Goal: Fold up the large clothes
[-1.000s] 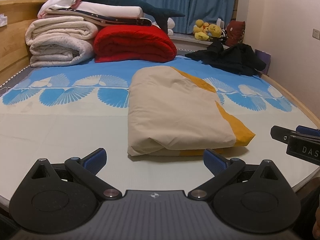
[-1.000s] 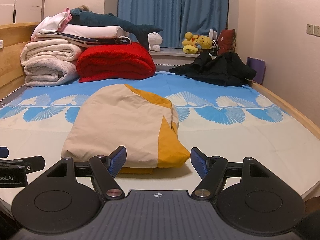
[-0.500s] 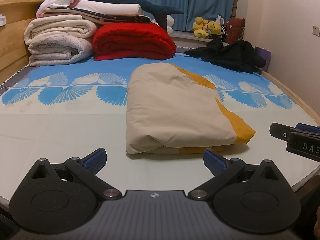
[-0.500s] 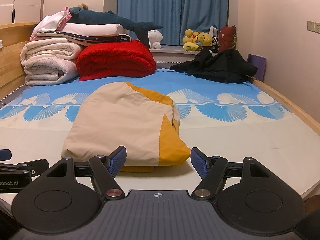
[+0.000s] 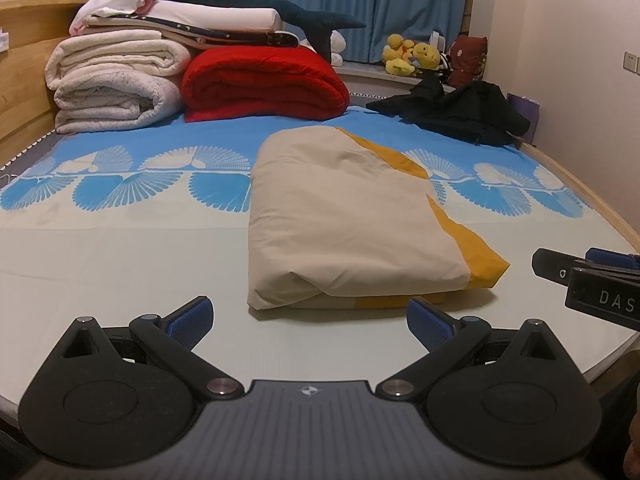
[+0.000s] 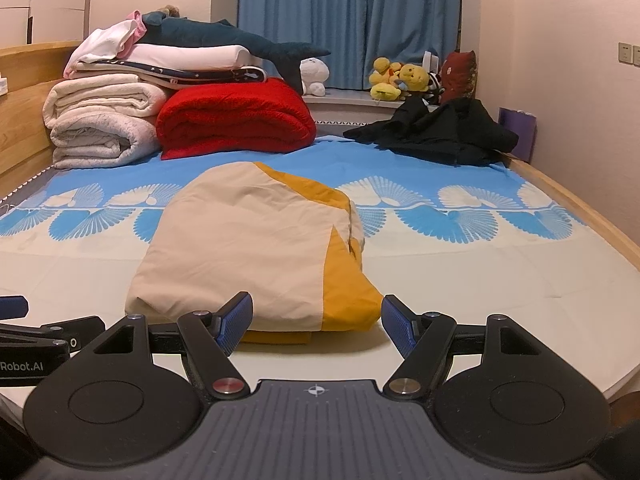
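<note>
we hold the left gripper (image 5: pixel 310 316) and right gripper (image 6: pixel 317 322) empty, fingers apart. the folded beige-and-yellow garment (image 5: pixel 352 220) lies just ahead, so the fold looks finished.

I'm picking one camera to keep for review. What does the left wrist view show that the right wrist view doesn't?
Only the left wrist view: the left gripper with its jaws open and empty.

Only the right wrist view: a white plush toy on the sill.

Both: the folded beige and yellow garment, the red blanket and the black clothes on the bed.
</note>
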